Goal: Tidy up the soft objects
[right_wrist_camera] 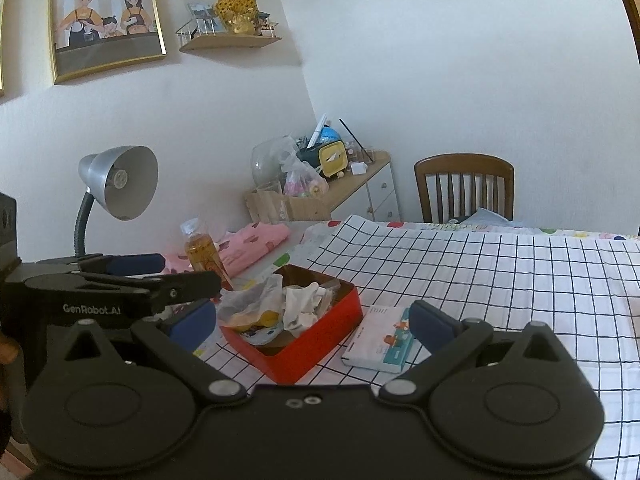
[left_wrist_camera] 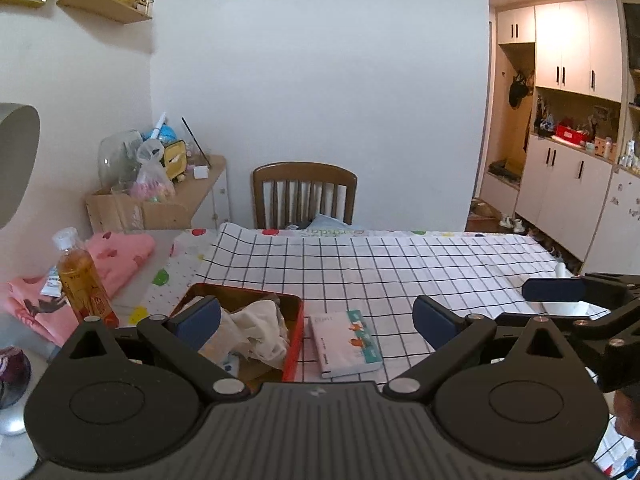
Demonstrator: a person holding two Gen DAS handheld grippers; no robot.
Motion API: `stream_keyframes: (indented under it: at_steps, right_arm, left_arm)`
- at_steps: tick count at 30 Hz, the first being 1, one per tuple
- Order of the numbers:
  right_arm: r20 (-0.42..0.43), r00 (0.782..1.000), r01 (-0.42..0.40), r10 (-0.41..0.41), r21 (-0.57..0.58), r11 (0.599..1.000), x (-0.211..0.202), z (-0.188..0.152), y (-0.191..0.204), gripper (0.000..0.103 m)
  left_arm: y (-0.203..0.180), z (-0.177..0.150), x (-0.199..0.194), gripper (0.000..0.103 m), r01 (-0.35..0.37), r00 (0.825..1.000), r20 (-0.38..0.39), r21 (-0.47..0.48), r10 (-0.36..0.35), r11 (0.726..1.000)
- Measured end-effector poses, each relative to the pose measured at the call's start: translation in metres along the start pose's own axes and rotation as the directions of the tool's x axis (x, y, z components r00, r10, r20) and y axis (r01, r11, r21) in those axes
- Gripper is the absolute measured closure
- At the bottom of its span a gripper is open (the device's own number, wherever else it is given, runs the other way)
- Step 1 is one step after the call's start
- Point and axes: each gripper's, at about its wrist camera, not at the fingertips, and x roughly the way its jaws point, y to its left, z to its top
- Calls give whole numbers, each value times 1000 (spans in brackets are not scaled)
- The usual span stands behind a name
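Note:
A red box (left_wrist_camera: 295, 338) (right_wrist_camera: 320, 350) sits on the checked tablecloth, holding crumpled white cloth (left_wrist_camera: 256, 330) (right_wrist_camera: 302, 304) and other soft items. Pink folded clothes (left_wrist_camera: 116, 256) (right_wrist_camera: 256, 240) lie at the table's far left. My left gripper (left_wrist_camera: 316, 320) is open and empty, held above the box and a small book (left_wrist_camera: 346, 344). My right gripper (right_wrist_camera: 310, 322) is open and empty, held above the same box. Each gripper shows at the edge of the other's view: the right one in the left wrist view (left_wrist_camera: 560, 292), the left one in the right wrist view (right_wrist_camera: 136, 272).
A bottle of amber drink (left_wrist_camera: 82, 276) (right_wrist_camera: 204, 256) stands left of the box. The small book (right_wrist_camera: 380, 338) lies right of it. A grey desk lamp (right_wrist_camera: 116, 184) stands at the left. A wooden chair (left_wrist_camera: 304, 196) (right_wrist_camera: 464, 188) is behind the table.

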Motion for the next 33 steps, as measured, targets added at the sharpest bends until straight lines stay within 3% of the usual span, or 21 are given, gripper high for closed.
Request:
stream_keyframes:
  at_steps: [20, 33]
  right_arm:
    - [20, 996, 86, -87, 16, 996, 3, 1, -3, 0]
    - [1, 997, 81, -81, 1, 997, 7, -2, -1, 0]
  left_arm:
    - [-7, -2, -5, 0, -10, 1000, 18, 27, 10, 1000]
    - [-11, -6, 0, 0, 1, 1000, -11, 17, -1, 1000]
